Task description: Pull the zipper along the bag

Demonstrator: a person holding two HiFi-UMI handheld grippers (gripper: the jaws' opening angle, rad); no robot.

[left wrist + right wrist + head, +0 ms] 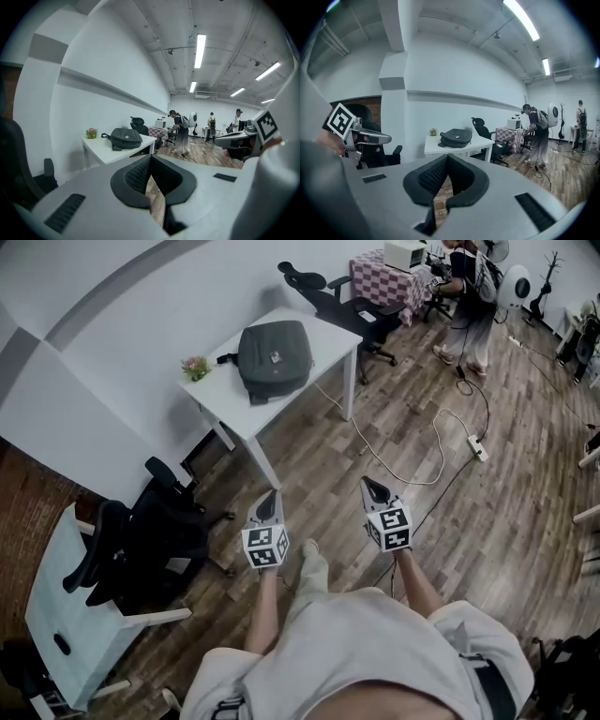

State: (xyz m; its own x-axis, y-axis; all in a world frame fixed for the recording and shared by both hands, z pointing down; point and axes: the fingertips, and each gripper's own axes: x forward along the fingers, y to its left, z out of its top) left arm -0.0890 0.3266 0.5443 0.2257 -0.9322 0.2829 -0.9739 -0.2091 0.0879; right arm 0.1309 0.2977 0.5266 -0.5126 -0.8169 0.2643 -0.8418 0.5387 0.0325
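A dark grey bag (274, 357) lies flat on a white table (323, 329) against the wall, well ahead of me. It also shows far off as the bag (124, 138) in the left gripper view and the bag (456, 137) in the right gripper view. My left gripper (270, 499) and right gripper (373, 487) are held side by side over the wooden floor, short of the table. Both are shut with nothing between the jaws, as the left gripper (150, 160) and right gripper (446, 160) show in their own views.
A small potted plant (195, 367) stands at the table's left corner. A black office chair (155, 535) and a white desk (66, 615) are at my left. A cable and power strip (478, 448) lie on the floor. A person (469, 292) stands at the far right beside another chair (352, 310).
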